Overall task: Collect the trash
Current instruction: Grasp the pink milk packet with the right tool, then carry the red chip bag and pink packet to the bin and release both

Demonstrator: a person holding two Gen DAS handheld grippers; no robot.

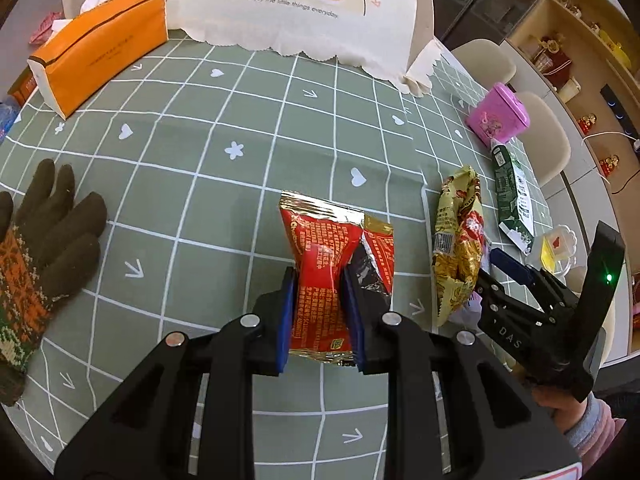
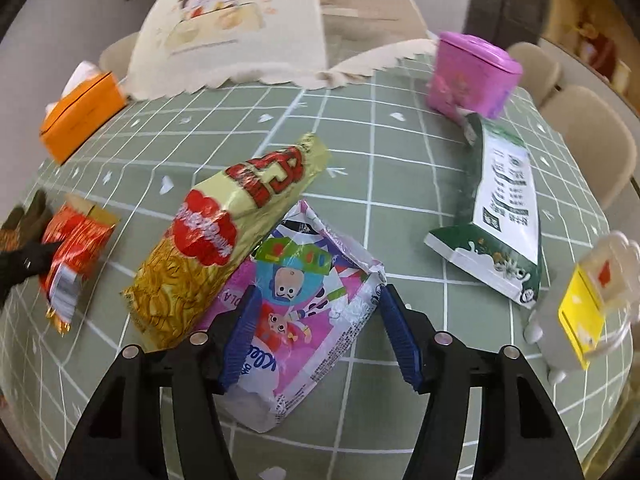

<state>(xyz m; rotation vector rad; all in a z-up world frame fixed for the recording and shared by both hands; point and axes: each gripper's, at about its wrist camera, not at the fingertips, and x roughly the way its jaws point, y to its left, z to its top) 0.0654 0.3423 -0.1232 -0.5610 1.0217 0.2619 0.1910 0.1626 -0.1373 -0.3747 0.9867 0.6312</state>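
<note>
Left gripper (image 1: 320,316) clamped on red packet (image 1: 324,264). Right gripper (image 2: 316,332) spread, unclenched, straddling pink wrapper (image 2: 304,320) beside yellow bag (image 2: 208,248); wrapper's long axis skewed across fingers, right hand nearer.

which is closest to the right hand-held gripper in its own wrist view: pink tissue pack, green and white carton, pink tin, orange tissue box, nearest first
1. Pink tissue pack: between the fingers of the right hand-held gripper.
2. Green and white carton: lying flat to the right, mid-table.
3. Pink tin and orange tissue box: both far back, tin at right, box at left; too close to call.
</note>
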